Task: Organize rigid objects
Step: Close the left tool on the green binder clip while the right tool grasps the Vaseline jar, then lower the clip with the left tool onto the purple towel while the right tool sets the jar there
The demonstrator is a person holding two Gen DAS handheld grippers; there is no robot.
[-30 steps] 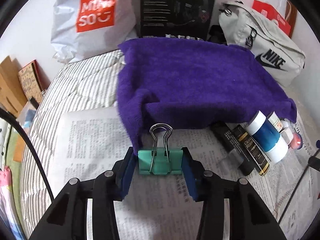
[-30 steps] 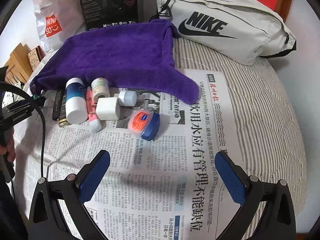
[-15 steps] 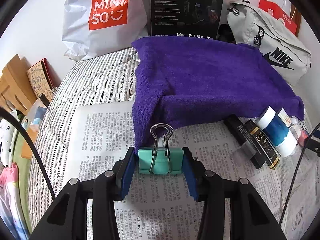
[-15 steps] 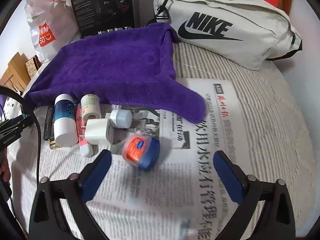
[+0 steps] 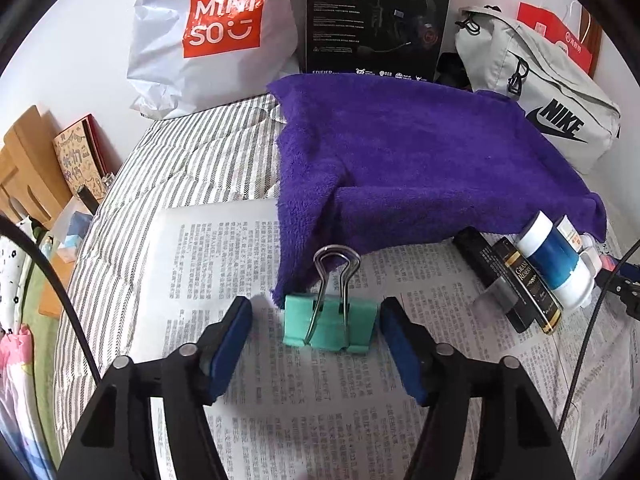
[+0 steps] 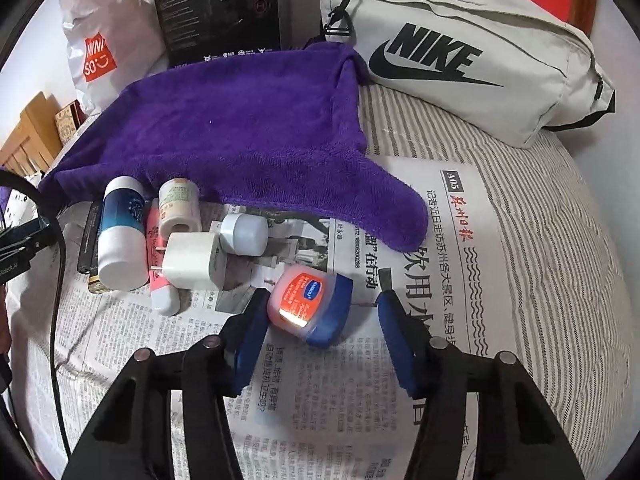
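L gripper (image 5: 316, 320) is spread wide, blue pads either side of the green binder clip (image 5: 330, 326) w/ a clear gap each side; clip lies on the newspaper (image 5: 224, 264) at frame centre, wire handles up, its far edge just at the hanging corner of the purple towel (image 5: 420, 160). R gripper (image 6: 320, 320) also spread, straddling the Vaseline jar (image 6: 310, 306) in centre of the R view: left pad looks to be touching or nearly touching the jar, right pad apart from it. Jar lies tilted on the paper, label up. Rest of the small stuff is bunched mid-left of the R view along the towel's front edge: blue-white bottle (image 6: 120, 236), white charger plug (image 6: 192, 260), small white jar (image 6: 244, 234), pink tube (image 6: 158, 268), dark sticks behind. Step, as I read it: clip looks set down, jar is the piece in hand, pre-grasp. Next calls for closing R pads square on the jar's sides, low enough that the rounded plastic doesn't squirt out, then lift clear of plug & cap nearby. L should back straight off so it doesn't nudge the clip or snag the towel.
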